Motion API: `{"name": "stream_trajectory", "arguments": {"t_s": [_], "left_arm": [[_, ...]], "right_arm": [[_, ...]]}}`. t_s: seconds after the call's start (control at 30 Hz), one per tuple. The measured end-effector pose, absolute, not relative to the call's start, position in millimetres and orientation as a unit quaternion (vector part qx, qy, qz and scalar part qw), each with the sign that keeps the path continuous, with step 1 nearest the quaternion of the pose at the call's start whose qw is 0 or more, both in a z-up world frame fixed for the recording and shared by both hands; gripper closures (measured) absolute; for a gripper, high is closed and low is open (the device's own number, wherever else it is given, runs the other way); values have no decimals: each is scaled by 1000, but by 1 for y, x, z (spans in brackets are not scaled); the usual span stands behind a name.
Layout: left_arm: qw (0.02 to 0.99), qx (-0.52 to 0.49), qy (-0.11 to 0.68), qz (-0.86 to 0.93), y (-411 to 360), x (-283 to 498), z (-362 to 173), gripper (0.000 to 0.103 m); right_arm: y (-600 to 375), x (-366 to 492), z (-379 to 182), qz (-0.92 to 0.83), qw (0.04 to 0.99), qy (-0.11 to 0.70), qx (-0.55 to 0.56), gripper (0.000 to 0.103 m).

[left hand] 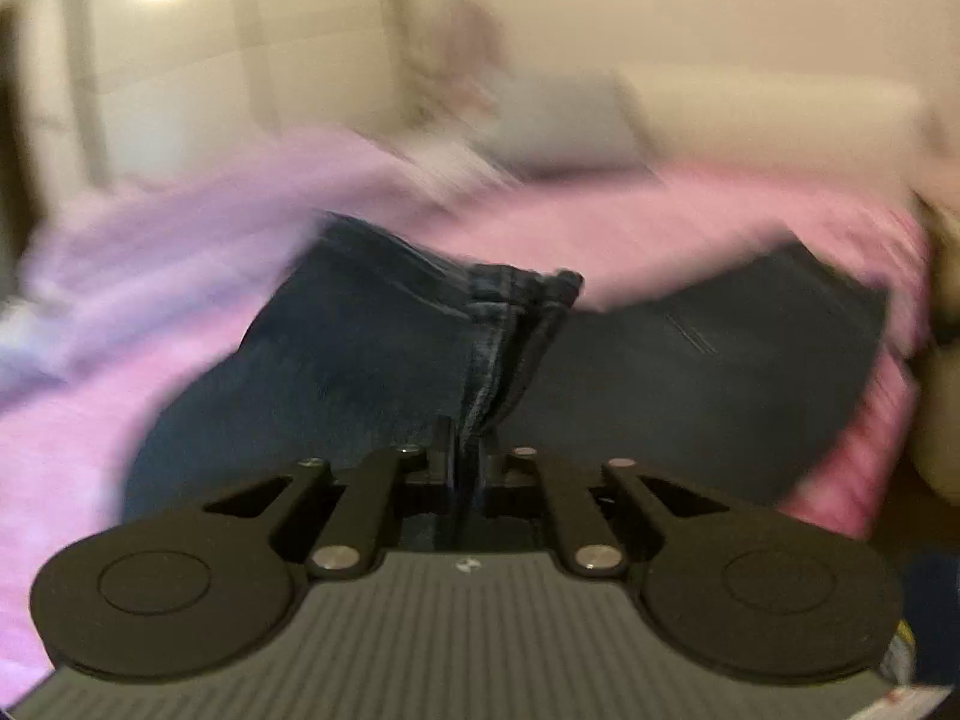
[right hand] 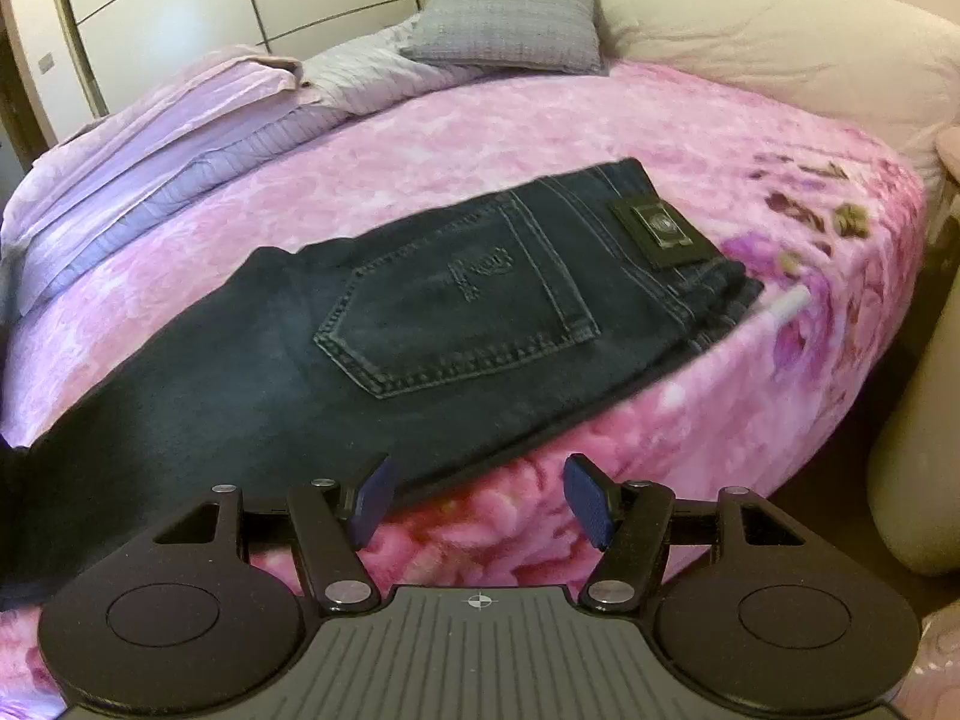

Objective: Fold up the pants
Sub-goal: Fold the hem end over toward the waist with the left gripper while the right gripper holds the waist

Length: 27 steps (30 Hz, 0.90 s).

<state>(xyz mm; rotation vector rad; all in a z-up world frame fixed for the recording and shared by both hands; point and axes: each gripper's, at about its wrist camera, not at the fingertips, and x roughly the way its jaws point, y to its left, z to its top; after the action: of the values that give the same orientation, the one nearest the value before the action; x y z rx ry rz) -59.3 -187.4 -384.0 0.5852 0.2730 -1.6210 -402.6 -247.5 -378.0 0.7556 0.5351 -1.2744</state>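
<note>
left gripper [left hand: 465,450] pinches the jeans [right hand: 420,324]; right gripper [right hand: 477,501] gapes empty.

The left wrist camera sits just behind the left gripper [left hand: 465,456] and looks forward along its fingers, low and very close to the jeans [left hand: 360,348], across the pink bed [left hand: 690,210] toward the headboard; its picture is smeared by blur. The right wrist camera looks from behind the right gripper [right hand: 477,501], higher and farther back, over the bed's near edge. Both views share the jeans [right hand: 390,324], the pink bedspread [right hand: 480,132] and the grey pillow [right hand: 510,12].
</note>
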Motion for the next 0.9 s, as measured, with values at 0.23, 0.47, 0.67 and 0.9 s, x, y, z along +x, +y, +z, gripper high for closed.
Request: {"name": "stream_trajectory", "arguments": {"t_s": [0.23,0.47,0.67,0.9], "left_arm": [[612,244,218,-720,-186,-57,-404,75],[656,161,272,-685,-153,10,-369,74],[686,132,306,-647,-139,54,-370,74],[691,107,321,-639,-119,70,-372,74]], "right_arm": [[-250,-389,-382,-521,741,184,383,43],[-271,-324,-417,-356,776,101,511,44],[-283,-284,-429,-365,747,137,538,44],[-281,-260,-414,-407,770,98,482,101]]}}
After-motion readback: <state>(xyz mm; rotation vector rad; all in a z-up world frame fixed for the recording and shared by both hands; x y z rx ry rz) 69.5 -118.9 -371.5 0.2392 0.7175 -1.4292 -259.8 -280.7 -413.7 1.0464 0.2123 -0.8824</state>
